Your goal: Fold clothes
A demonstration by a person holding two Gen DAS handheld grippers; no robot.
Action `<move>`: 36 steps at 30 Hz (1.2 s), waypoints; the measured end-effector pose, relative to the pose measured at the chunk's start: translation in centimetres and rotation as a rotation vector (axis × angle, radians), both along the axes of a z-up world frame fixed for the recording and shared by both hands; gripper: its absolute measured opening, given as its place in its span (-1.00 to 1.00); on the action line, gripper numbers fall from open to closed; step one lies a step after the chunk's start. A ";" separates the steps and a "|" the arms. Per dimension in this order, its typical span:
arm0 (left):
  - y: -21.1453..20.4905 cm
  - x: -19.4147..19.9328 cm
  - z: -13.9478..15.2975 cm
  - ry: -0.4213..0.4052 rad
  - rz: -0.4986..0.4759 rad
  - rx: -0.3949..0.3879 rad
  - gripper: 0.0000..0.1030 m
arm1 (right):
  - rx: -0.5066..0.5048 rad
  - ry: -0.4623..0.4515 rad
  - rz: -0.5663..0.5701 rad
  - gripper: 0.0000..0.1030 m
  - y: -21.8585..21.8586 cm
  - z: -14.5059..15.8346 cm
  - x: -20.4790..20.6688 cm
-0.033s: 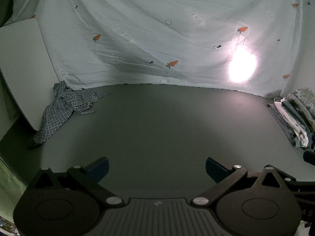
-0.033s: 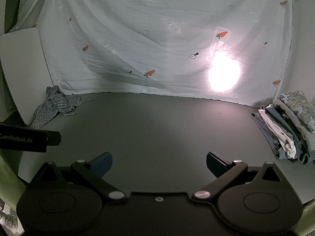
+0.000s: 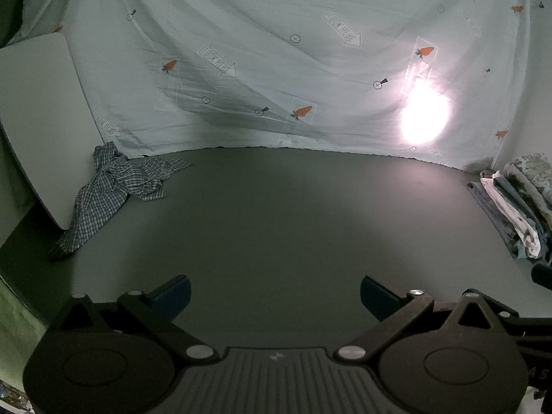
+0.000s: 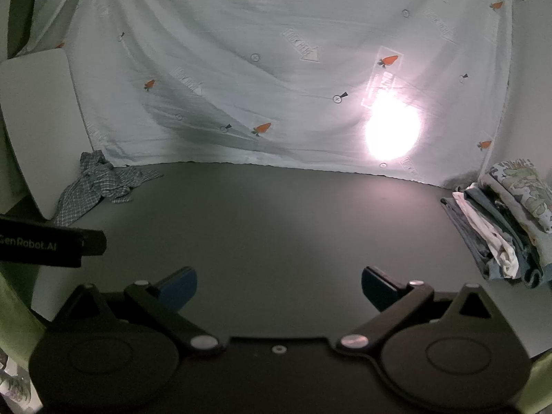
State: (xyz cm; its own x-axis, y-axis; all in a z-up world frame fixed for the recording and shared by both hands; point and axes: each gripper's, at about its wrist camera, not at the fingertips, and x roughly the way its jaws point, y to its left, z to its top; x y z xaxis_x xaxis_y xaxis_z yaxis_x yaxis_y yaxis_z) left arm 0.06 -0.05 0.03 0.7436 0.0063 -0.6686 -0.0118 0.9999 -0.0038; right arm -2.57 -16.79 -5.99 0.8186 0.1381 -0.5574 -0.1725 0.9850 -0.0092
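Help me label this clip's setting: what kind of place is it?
Likely a staged clothes-folding station: a dark table backed by a hung carrot-print sheet, a crumpled checked shirt and folded stack.

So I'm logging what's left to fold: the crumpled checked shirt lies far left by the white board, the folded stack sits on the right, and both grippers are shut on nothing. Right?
Not quite: the left gripper and right gripper are open, as each wrist view shows. The checked shirt, white board and folded stack are as stated.
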 end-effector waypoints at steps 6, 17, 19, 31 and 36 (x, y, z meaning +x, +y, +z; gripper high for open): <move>-0.2 0.1 0.4 -0.003 0.005 -0.008 1.00 | -0.008 -0.001 0.002 1.00 0.0 0.1 0.0; -0.3 0.2 -0.4 -0.005 0.002 0.006 1.00 | -0.007 -0.001 -0.016 1.00 -0.4 -0.3 0.1; -0.4 0.2 -0.4 -0.006 0.001 0.008 1.00 | -0.006 0.001 -0.018 1.00 -0.5 -0.2 0.4; -0.6 0.5 -0.2 -0.002 -0.003 0.012 1.00 | -0.001 0.001 -0.015 1.00 -1.4 -0.4 0.6; -0.7 0.5 -0.1 -0.001 -0.006 0.013 1.00 | -0.001 0.003 -0.018 1.00 -1.7 -0.4 0.7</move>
State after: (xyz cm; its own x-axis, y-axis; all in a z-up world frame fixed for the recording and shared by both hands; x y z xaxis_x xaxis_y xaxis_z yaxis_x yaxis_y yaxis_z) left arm 0.56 -0.72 -0.10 0.7441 0.0103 -0.6680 -0.0053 0.9999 0.0094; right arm -1.82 -18.53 -6.37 0.8192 0.1231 -0.5601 -0.1552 0.9878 -0.0098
